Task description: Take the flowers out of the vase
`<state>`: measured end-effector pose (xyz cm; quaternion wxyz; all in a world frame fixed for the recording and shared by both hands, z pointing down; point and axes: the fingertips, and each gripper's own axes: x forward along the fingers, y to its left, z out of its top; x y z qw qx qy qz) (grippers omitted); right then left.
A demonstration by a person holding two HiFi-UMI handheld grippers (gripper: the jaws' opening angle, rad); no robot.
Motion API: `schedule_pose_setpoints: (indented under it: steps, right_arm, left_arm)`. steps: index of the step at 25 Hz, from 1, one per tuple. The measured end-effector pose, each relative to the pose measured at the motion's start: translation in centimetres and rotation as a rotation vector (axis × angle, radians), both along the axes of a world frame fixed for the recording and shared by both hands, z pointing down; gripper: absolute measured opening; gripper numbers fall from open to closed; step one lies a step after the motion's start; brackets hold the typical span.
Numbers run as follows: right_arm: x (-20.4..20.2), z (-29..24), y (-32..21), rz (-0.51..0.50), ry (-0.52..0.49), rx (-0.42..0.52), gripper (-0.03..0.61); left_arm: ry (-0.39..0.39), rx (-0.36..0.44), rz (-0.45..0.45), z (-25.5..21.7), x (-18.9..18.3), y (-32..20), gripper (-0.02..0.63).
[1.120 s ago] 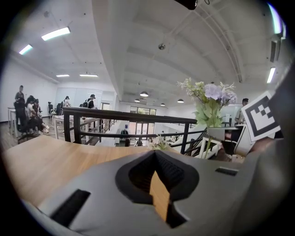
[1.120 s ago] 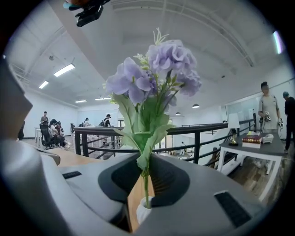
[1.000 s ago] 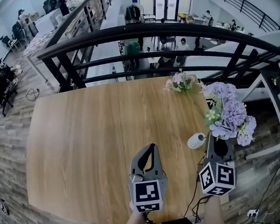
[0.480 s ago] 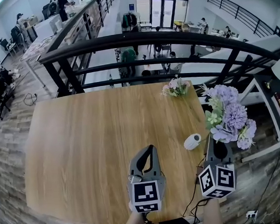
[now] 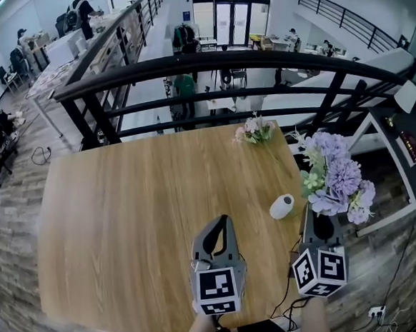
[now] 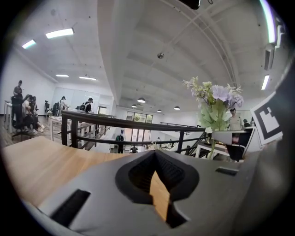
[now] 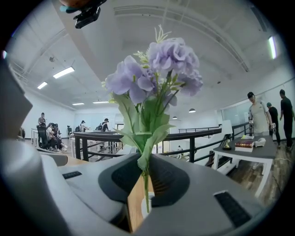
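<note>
A bunch of purple flowers [image 5: 338,176] with green leaves stands upright in my right gripper [image 5: 314,216], which is shut on its stem [image 7: 146,189] over the right edge of the wooden table [image 5: 125,204]. The blooms [image 7: 154,69] fill the middle of the right gripper view. A small white vase [image 5: 281,206] lies on its side on the table, just left of that gripper. My left gripper [image 5: 225,219] hovers over the table's front middle, tips together, holding nothing. From the left gripper view the bunch [image 6: 214,103] shows at the right.
A small pink and white bouquet [image 5: 255,131] lies at the table's far edge. A black railing [image 5: 207,61] runs behind the table, with a drop to a lower floor beyond. A dark side table with a book [image 5: 411,146] stands to the right. A cable [image 5: 289,291] hangs off the front edge.
My right gripper has drawn the purple bunch slightly away from the lying vase, toward me. The head view has shifted a little. The left gripper holds its place.
</note>
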<state>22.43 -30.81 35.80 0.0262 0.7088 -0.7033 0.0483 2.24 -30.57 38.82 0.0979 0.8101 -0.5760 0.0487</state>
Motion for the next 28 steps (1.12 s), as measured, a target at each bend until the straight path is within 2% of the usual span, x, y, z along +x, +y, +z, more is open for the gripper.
schedule_pose_setpoints:
  steps: [14, 28]
  right_arm:
    - [-1.0, 3.9, 2.4, -0.009, -0.043, -0.090, 0.071]
    - [-0.2, 6.7, 3.4, 0.009, -0.109, -0.164, 0.070]
  left_arm:
    - [-0.014, 0.001, 0.017, 0.0, -0.1, 0.2, 0.035]
    - [-0.031, -0.016, 0.019, 0.6, 0.3, 0.4, 0.035]
